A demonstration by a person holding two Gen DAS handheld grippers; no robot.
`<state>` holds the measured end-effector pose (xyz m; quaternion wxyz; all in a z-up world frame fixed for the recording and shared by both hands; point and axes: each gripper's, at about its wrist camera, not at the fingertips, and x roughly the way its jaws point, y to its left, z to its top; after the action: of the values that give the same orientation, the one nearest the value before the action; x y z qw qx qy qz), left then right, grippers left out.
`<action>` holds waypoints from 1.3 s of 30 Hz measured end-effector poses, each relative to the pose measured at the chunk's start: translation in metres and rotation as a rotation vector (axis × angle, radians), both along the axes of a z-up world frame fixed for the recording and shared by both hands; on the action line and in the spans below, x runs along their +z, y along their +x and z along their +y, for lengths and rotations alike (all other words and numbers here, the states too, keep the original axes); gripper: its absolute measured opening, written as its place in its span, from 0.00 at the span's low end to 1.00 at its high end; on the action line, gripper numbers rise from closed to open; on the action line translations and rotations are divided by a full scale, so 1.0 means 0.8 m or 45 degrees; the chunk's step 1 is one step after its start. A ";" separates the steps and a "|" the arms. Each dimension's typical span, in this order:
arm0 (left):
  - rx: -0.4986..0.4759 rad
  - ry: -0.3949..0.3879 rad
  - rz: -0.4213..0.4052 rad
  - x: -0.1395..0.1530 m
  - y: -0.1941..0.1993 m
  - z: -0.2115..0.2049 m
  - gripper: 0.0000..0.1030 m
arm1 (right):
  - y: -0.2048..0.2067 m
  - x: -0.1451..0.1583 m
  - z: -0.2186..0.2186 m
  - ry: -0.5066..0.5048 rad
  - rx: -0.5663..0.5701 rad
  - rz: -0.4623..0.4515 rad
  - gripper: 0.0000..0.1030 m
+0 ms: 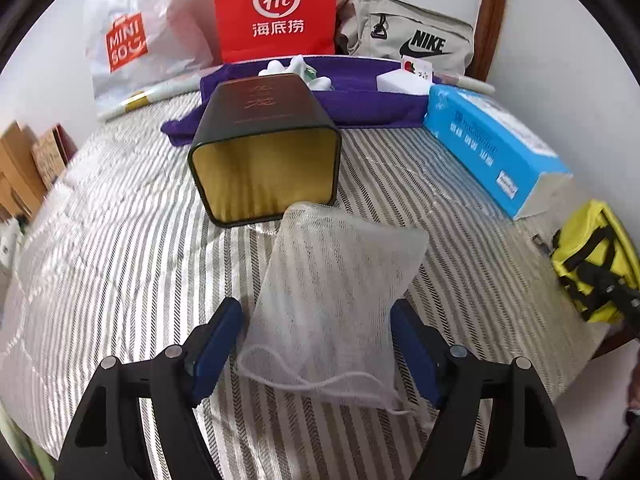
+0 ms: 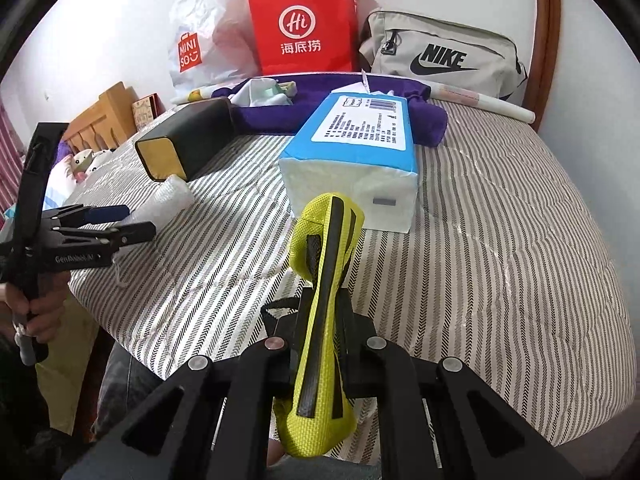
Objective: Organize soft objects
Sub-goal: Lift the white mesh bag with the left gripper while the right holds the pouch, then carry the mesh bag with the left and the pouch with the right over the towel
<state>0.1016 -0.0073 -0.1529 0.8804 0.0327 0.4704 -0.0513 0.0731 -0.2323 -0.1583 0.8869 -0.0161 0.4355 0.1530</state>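
A white mesh drawstring pouch (image 1: 332, 292) lies on the striped bed, its far end at the mouth of a black tin with a gold inside (image 1: 264, 152) that lies on its side. My left gripper (image 1: 316, 320) is open, one blue pad on each side of the pouch, not pinching it. My right gripper (image 2: 320, 320) is shut on a yellow pouch with black straps (image 2: 324, 280), held above the bed's front edge. The yellow pouch also shows in the left wrist view (image 1: 592, 264). The left gripper (image 2: 116, 220), tin (image 2: 184, 144) and mesh pouch (image 2: 168, 200) show in the right wrist view.
A blue tissue pack (image 1: 492, 144) lies right of the tin. A purple towel (image 1: 360, 96) with small white items lies behind. A Miniso bag (image 1: 136, 36), red paper bag (image 1: 276, 8) and Nike bag (image 1: 408, 36) stand against the wall.
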 end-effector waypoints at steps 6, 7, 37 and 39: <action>0.021 -0.015 -0.041 0.004 -0.001 0.012 0.43 | 0.003 0.000 0.005 0.000 -0.007 0.013 0.09; 0.025 -0.018 -0.041 0.005 -0.001 0.014 0.38 | 0.004 0.000 0.007 -0.002 -0.005 0.014 0.09; 0.096 -0.097 -0.261 0.135 -0.011 0.060 0.07 | 0.004 0.084 0.052 0.078 0.160 -0.142 0.07; 0.106 -0.098 -0.267 0.141 -0.003 0.059 0.07 | 0.011 0.092 0.053 0.083 0.170 -0.163 0.07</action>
<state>0.0989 0.0403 -0.0401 0.9268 -0.0157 0.3742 -0.0289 0.0817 -0.1895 -0.0844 0.9009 -0.0260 0.3706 0.2245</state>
